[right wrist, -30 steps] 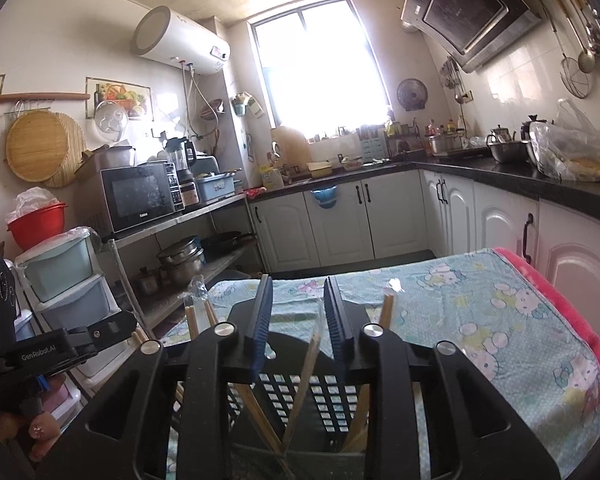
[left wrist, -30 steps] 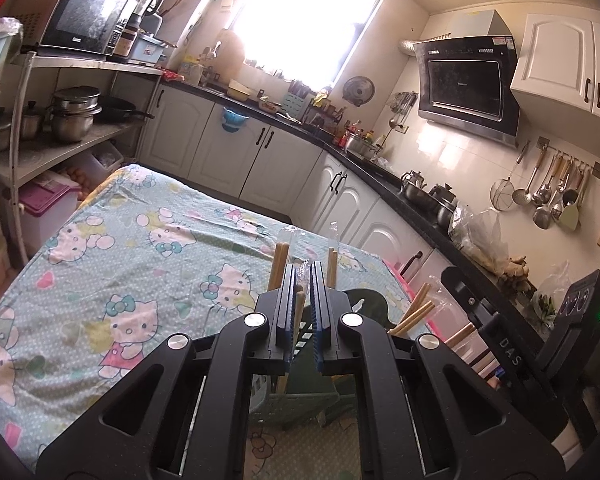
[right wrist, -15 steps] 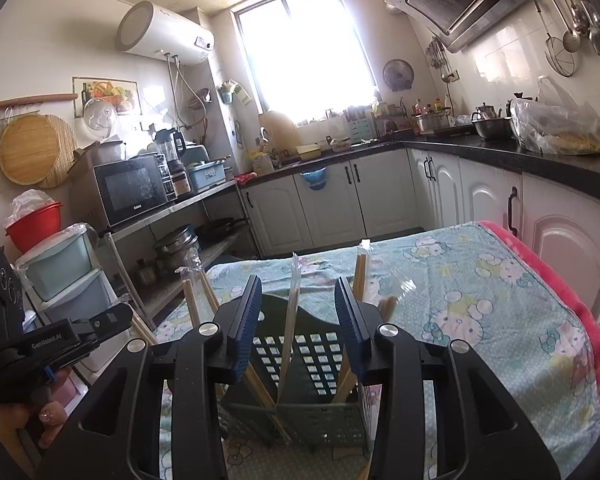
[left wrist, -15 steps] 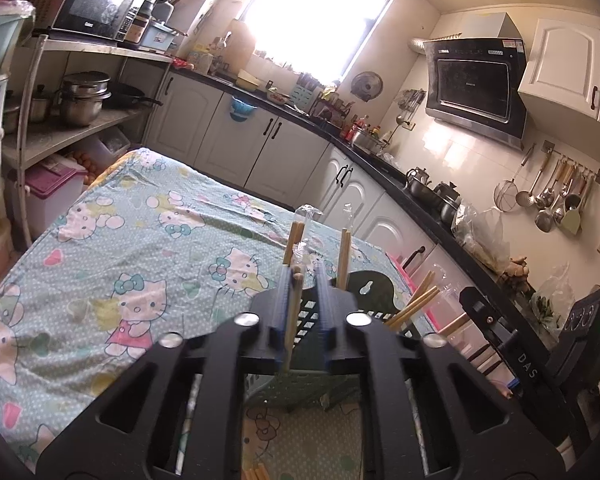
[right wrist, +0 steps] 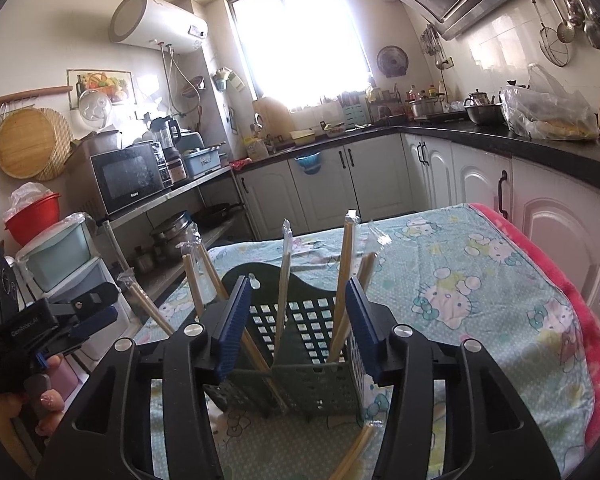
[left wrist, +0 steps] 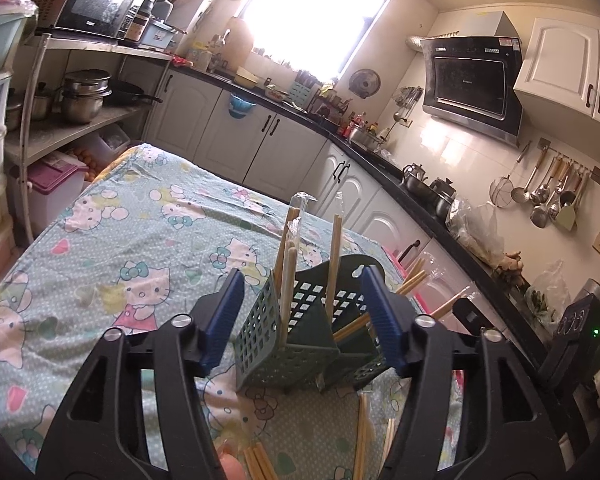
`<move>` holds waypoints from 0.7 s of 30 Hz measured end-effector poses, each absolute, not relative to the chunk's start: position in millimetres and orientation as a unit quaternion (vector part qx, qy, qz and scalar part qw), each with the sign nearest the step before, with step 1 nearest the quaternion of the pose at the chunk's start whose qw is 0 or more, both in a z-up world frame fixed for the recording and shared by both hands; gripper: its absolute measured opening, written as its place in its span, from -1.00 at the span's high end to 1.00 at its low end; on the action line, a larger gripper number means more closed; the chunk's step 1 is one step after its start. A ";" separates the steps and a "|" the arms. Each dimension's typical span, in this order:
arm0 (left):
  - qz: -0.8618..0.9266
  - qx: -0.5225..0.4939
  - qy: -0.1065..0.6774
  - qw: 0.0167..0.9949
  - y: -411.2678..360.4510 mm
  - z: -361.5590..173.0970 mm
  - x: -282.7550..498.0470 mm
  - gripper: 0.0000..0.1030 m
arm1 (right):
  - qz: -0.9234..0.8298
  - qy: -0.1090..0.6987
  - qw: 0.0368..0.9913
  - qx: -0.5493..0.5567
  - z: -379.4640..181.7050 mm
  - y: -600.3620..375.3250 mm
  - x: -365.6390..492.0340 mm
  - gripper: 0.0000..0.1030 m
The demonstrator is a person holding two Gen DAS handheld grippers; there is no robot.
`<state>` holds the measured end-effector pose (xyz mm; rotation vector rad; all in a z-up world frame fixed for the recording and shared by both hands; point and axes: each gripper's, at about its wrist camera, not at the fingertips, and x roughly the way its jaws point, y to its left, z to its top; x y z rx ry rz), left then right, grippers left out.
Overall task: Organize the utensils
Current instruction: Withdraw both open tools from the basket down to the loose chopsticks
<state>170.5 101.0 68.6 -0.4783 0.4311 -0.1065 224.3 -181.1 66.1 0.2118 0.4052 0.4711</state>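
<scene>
A dark green utensil basket [left wrist: 288,332] with many small square holes is seen standing on the table, on a blue-green cat-print cloth [left wrist: 112,256]. The same basket [right wrist: 300,344] is seen from the other side in the right view. Wrapped chopsticks [left wrist: 290,272] are stood up in the basket, with clear wrapper ends sticking out on top, and they [right wrist: 346,280] lean a little in the right view too. More chopsticks [left wrist: 416,280] are poked out at a slant from the far part of the basket. A few loose chopsticks [left wrist: 362,436] are left lying flat on the cloth just in front of the basket, and one loose chopstick [right wrist: 356,456] is seen the same way in the right view. The left gripper [left wrist: 302,320] is held around the basket with its blue pads [left wrist: 224,316] apart (the jaws are opening), and the basket is between them but is not squeezed. The right gripper [right wrist: 296,328] is also opening, more narrowly, with the basket between its pads and nothing pinched. At the left edge of the right view, the left gripper is seen in a hand [right wrist: 46,404]. A red blanket edge [right wrist: 580,312] is tucked under the cloth on the right. Behind the table, white cupboards [right wrist: 328,196], a microwave [right wrist: 130,178] on a shelf, and a bright window [right wrist: 300,40] are seen.
</scene>
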 end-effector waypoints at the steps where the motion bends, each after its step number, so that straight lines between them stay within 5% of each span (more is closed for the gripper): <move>1: -0.053 -0.234 0.212 0.947 101.1 67.9 168.9 -0.25 | 0.232 0.200 0.946 0.104 65.6 -181.8 222.9 0.05; 11: -0.056 -0.226 0.222 0.947 95.7 63.2 153.4 -0.74 | 0.230 0.214 0.944 0.098 59.3 -187.3 207.9 -0.13; 21: -0.047 -0.221 0.241 0.944 95.3 51.7 145.8 -0.79 | 0.232 0.231 0.941 0.088 49.0 -189.3 198.2 -0.25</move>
